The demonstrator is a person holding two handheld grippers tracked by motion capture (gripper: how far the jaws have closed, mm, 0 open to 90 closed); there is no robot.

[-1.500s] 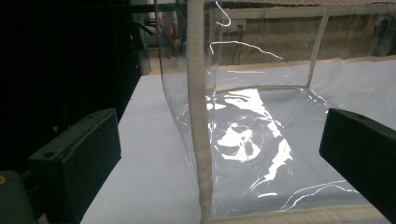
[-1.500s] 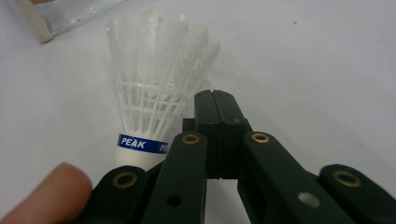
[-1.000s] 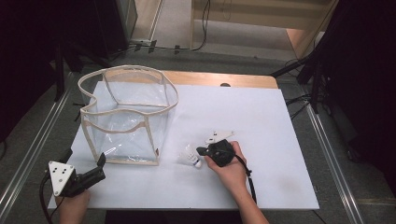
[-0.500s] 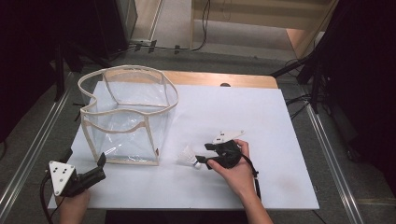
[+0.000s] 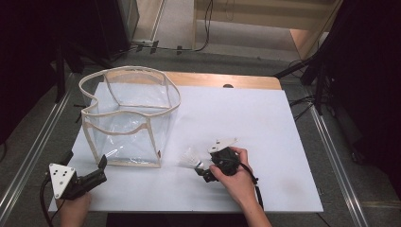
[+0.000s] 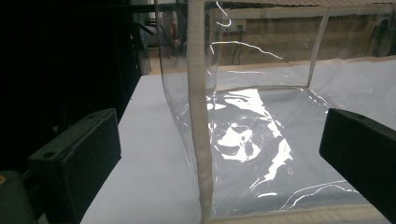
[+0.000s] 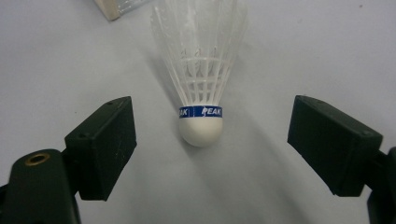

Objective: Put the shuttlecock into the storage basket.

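Note:
A white feather shuttlecock (image 5: 190,156) with a blue band lies on its side on the white table (image 5: 265,123), cork toward my right gripper (image 5: 201,168). In the right gripper view the shuttlecock (image 7: 201,116) sits between the spread jaws of my right gripper (image 7: 212,114), and neither pad touches it. Those jaws have just opened wide, then eased in slightly. A clear plastic bag (image 5: 127,109) with cream trim stands open at the left. My left gripper (image 5: 85,163) is open at the bag's near corner, and the cream corner seam (image 6: 196,93) stands between its jaws, untouched.
The table's front edge runs just below both hands. A wooden strip (image 5: 222,80) borders the far edge. Dark stands and cables surround the table, and metal rails (image 5: 331,156) run along both sides.
The right gripper's jaws have spread apart around the shuttlecock's cork, and the hand has barely shifted. The left hand and the bag have stayed put.

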